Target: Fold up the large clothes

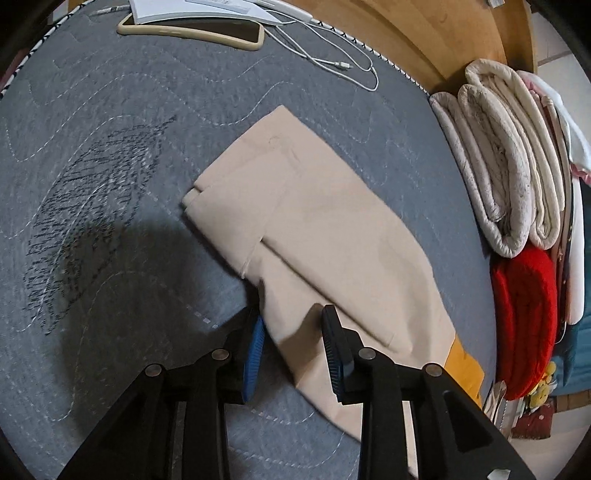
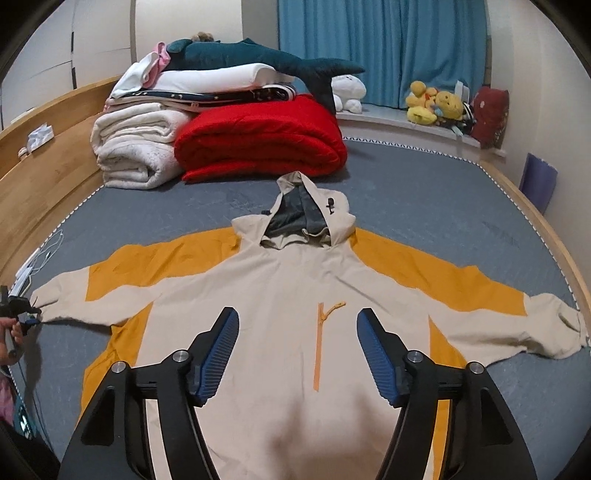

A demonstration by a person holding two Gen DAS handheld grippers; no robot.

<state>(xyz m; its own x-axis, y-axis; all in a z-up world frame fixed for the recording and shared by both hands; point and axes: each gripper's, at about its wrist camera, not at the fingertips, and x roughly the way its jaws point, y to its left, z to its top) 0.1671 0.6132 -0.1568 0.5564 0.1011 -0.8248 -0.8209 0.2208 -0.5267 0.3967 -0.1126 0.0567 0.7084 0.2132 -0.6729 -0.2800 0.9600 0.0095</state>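
A cream and orange hooded jacket [image 2: 280, 295] lies spread flat on the grey bed, hood away from me and both sleeves stretched out. My right gripper [image 2: 297, 343] is open and empty, hovering over the jacket's chest near its orange zipper [image 2: 319, 339]. My left gripper [image 1: 291, 332] is at the cuff end of the jacket's sleeve [image 1: 306, 229], jaws standing on either side of the cream fabric with a gap between them. It also shows at the far left of the right wrist view [image 2: 22, 317], at the sleeve tip.
Folded white quilts [image 2: 136, 147] and a red blanket [image 2: 258, 136] are stacked at the bed's head, with a shark plush [image 2: 258, 55] on top. A phone [image 1: 192, 31], papers and a white cable [image 1: 332, 59] lie near the bed's edge. A wooden bed frame [image 2: 44, 173] surrounds the mattress.
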